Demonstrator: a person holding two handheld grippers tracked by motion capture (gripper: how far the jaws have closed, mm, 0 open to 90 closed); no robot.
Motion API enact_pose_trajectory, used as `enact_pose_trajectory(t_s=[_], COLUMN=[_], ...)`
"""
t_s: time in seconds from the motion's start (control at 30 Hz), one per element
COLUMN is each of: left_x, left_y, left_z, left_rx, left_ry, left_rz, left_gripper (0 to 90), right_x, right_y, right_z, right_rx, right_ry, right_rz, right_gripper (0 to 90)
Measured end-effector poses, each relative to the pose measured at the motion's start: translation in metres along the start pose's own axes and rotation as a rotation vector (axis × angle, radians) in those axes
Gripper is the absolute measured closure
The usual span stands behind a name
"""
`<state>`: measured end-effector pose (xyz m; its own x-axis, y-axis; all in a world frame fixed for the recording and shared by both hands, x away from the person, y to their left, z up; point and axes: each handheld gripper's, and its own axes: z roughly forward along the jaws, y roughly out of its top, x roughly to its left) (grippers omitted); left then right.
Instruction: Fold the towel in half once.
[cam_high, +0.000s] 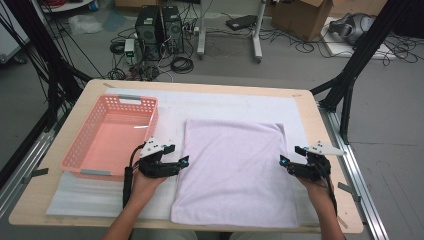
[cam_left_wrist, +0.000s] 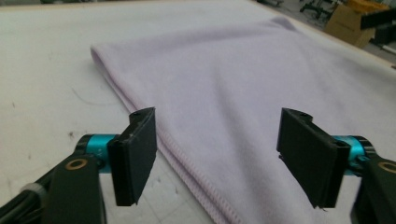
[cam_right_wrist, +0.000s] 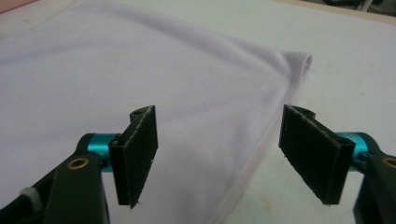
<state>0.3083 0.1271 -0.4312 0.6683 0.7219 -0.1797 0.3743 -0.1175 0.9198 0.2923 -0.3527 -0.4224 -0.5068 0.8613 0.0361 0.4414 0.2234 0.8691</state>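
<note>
Lilac towel (cam_high: 235, 170) lies folded flat mid-table, its long axis running near to far. Left gripper (cam_high: 181, 156) sits at its left edge, right gripper (cam_high: 291, 155) at its right edge, both with jaws wide and empty, equally near.

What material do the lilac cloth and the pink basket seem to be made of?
Cloth: probably soft fleece or microfibre towelling, matte and slightly fuzzy, with a stitched hem along its edge in the left gripper view. Basket: apparently moulded plastic, smooth with a slight sheen, its walls pierced by a regular grid of holes.
</note>
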Motion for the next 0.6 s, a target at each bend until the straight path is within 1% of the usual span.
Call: enact_pose_trajectory(t_s=[0.07, 0.1, 0.13, 0.17, 0.23, 0.27, 0.33, 0.4, 0.5, 0.6], left_x=[0.0, 0.0, -0.002, -0.002, -0.002, -0.002, -0.001, -0.001, -0.001, -0.002], left_y=[0.001, 0.001, 0.002, 0.002, 0.003, 0.003, 0.003, 0.004, 0.003, 0.003], left_z=[-0.001, -0.001, -0.002, -0.002, -0.002, -0.002, -0.002, -0.003, -0.003, -0.003], left_rx=[-0.009, -0.009, -0.014, -0.019, -0.022, -0.022, -0.024, -0.029, -0.025, -0.018], left_ry=[-0.011, -0.011, -0.022, -0.025, -0.026, -0.026, -0.01, -0.015, -0.011, -0.01], left_rz=[-0.004, -0.004, 0.002, 0.0, 0.001, 0.001, 0.014, 0.011, 0.011, 0.02], left_gripper=[25.2, 25.1, 24.9, 24.8, 24.4, 24.5, 24.8, 25.0, 25.0, 25.0], right_x=[0.005, 0.006, 0.007, 0.007, 0.008, 0.008, 0.008, 0.007, 0.006, 0.005], right_y=[-0.003, -0.003, -0.002, -0.001, -0.001, -0.001, -0.004, -0.006, -0.005, -0.005], right_z=[-0.006, -0.008, -0.01, -0.012, -0.013, -0.013, -0.011, -0.01, -0.01, -0.01], right_rx=[0.0, 0.003, -0.002, -0.011, -0.015, -0.015, 0.011, 0.023, 0.019, 0.017], right_ry=[-0.006, -0.014, -0.021, -0.027, -0.015, -0.015, -0.013, -0.01, -0.013, -0.012], right_rz=[-0.014, -0.03, -0.04, -0.041, -0.038, -0.049, -0.06, -0.055, -0.045, -0.045], right_gripper=[24.4, 24.4, 24.4, 24.4, 24.2, 24.1, 23.8, 23.8, 23.7, 23.7])
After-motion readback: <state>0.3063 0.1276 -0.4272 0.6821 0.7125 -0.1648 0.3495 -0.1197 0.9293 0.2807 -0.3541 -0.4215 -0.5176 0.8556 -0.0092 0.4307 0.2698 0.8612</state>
